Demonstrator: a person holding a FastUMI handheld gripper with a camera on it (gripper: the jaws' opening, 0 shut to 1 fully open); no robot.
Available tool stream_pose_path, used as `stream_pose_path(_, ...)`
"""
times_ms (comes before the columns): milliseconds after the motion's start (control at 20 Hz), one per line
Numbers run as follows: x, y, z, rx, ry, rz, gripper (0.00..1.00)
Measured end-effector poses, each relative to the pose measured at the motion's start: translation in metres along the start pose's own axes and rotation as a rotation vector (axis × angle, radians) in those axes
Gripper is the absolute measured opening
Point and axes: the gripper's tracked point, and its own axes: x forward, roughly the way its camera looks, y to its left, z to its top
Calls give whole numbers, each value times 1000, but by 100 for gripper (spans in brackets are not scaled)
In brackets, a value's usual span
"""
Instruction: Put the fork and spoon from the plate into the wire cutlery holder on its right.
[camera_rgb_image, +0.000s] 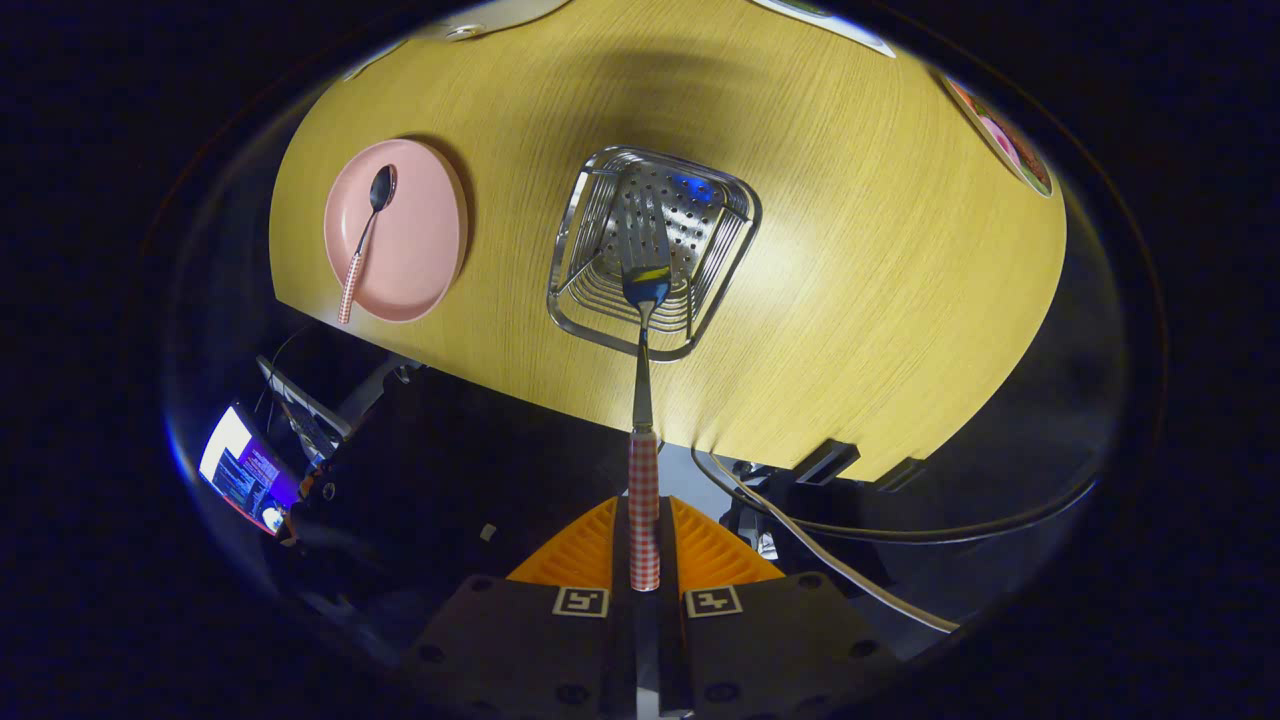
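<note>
You are holding the gripper (644, 545) closed on the fork (643, 400), both fingers pressing on its red-and-white checked handle, which is running straight up between them. Beyond the fingertips the bare metal shank is reaching out over the near edge of the wooden table (850, 280), and the tines are hanging above the open mouth of the wire cutlery holder (652, 248), pointing down toward its perforated floor; whether the tines are already dipping below the rim is hard to tell from this angle. To the holder's left, well apart from it, the pink plate (420, 240) is sitting near the table edge with the spoon (365, 240) lying across it, bowl toward the far side and its checked handle overhanging the near rim. Off the table, a lit screen (245, 470) and a pale cable (820, 550) are lying lower down. You are, by the look of it, midway through the first delivery: fork lifted and lined up, spoon not yet touched. The next move is calling for a steady descent so the tines are entering inside the wire rim rather than catching on it, then opening the fingers, before you are swinging left for the spoon.
</note>
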Motion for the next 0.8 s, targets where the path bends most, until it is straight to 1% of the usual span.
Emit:
stream_pose_path(150, 0, -4, 4, 7, 101, -51, 13)
stream_pose_path(300, 1, -3, 16, 22, 150, -75, 13)
stream_pose_path(550, 5, -1, 38, 38, 156, -75, 14)
stream_pose_path(800, 7, -5, 42, 44, 135, -65, 16)
